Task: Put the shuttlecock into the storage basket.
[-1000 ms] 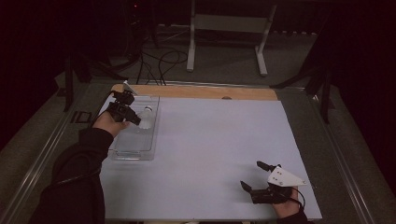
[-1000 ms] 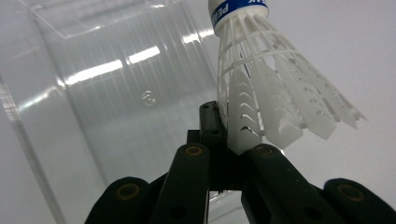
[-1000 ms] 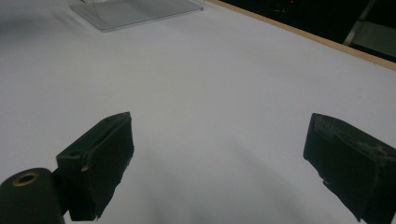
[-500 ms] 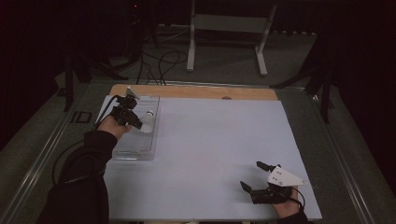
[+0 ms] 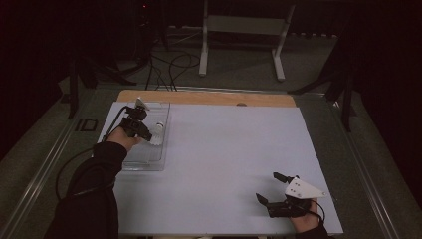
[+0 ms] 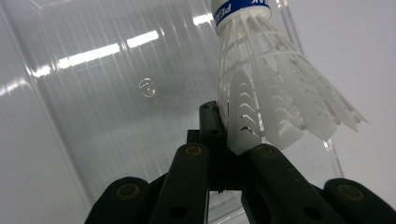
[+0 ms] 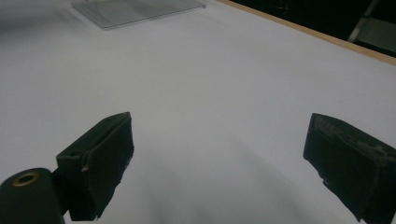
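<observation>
left gripper (image 6: 223, 135) has its jaws pinched tight on the shuttlecock (image 6: 268, 88) skirt, low over the clear tray (image 5: 149, 159), release yet to come, right gripper (image 5: 272, 189) wide open, empty.

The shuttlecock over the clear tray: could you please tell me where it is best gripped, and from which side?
Grip the shuttlecock at the rim of its white skirt, coming from the open feather end with one pad inside and one outside. The skirt is thin and flared there, while the banded cork end is rounder. The left gripper already pinches that rim this way, above the clear tray.
</observation>
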The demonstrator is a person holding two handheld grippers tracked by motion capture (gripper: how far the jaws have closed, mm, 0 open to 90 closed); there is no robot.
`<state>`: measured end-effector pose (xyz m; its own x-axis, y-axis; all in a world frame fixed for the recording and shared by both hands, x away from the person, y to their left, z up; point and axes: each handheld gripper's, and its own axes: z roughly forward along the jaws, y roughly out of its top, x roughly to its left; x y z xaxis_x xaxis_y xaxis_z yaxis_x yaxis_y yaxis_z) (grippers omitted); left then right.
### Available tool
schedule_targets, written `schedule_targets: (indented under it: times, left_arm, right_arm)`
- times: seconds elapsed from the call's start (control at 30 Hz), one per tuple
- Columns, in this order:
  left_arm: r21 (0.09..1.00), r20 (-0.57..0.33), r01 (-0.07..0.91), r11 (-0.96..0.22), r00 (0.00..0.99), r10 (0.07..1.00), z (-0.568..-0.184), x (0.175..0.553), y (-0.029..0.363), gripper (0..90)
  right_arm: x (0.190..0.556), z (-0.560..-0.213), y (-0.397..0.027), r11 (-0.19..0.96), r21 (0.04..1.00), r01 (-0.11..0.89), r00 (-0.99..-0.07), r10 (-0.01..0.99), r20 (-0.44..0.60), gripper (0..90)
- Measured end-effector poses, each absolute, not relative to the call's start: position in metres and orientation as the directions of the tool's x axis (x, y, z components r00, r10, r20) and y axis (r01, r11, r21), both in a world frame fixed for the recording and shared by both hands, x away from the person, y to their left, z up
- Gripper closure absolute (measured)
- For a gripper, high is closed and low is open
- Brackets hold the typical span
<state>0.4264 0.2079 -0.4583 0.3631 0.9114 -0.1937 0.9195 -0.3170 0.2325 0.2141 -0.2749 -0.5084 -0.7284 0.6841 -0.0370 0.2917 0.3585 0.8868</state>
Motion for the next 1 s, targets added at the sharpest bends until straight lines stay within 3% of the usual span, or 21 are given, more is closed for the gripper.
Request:
schedule_targets:
  times: [0.4,1.0]
  left_arm:
    - [0.191,-0.207,0.928,-0.321,0.358,0.911,-0.472,0.429,0.207,90.0]
    - [0.138,-0.15,0.93,-0.34,0.359,0.921,-0.485,0.431,0.199,90.0]
  right_arm:
    - [0.214,-0.508,-0.275,0.359,0.887,0.291,-0.729,0.683,-0.037,8.4]
    - [0.214,-0.509,-0.275,0.36,0.885,0.294,-0.73,0.683,-0.036,8.4]
